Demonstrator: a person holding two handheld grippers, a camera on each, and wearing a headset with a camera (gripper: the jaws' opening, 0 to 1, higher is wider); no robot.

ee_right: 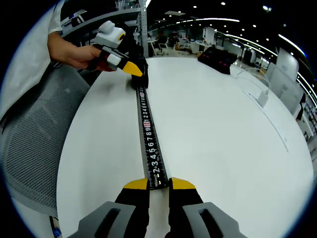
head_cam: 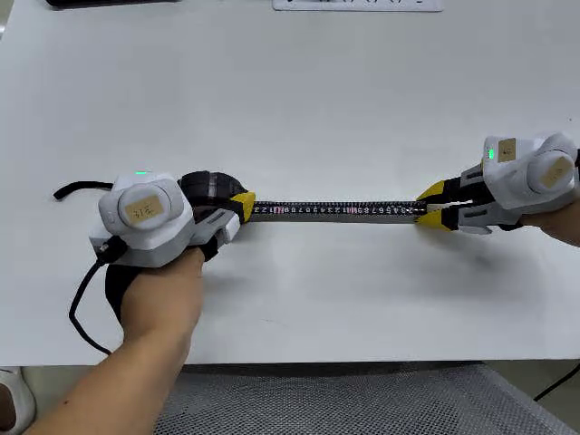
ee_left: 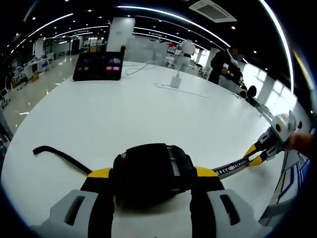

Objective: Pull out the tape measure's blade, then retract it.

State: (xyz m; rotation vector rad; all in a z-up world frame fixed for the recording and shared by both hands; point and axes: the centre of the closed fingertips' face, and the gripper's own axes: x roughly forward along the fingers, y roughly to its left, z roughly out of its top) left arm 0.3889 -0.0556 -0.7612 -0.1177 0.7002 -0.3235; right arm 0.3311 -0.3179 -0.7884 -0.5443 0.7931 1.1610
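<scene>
Left gripper (head_cam: 232, 212), head view: jaws closed tight on the tape measure's case (head_cam: 210, 186), pinning it to the white table (head_cam: 317, 109), probably as an anchor against the pull from the other end. Right gripper (head_cam: 435, 207), well apart from the left gripper: jaws almost together, nipping the tip of the blade (head_cam: 335, 210). Blade drawn out straight between the two, lying low along the table, numbers up. Black wrist strap (head_cam: 77, 189) trailing behind the left gripper, on the side away from the blade and clear of the work. Judged: pull-out well along, retraction not yet begun.

Left gripper view: own jaws on either side of the case (ee_left: 151, 161), yellow tips pressed against its flanks. Gripped across the width, presumably to leave the blade's mouth free. Blade (ee_left: 233, 167) leaving to the right of the jaws, toward the right gripper (ee_left: 258, 152). Wrist strap (ee_left: 59, 153) loose on the table, left of the jaws.

Right gripper view: right gripper (ee_right: 153, 184) closed to a narrow gap on the blade's end, lowest digits just ahead of the yellow tips. Blade (ee_right: 147, 129) running straight ahead from the jaws to the left gripper (ee_right: 132, 70), in line with both. Likely held so to pull without twisting or kinking. For retraction, probably best to walk the tip back under grip rather than let go outright, given the risk of whip-back.
</scene>
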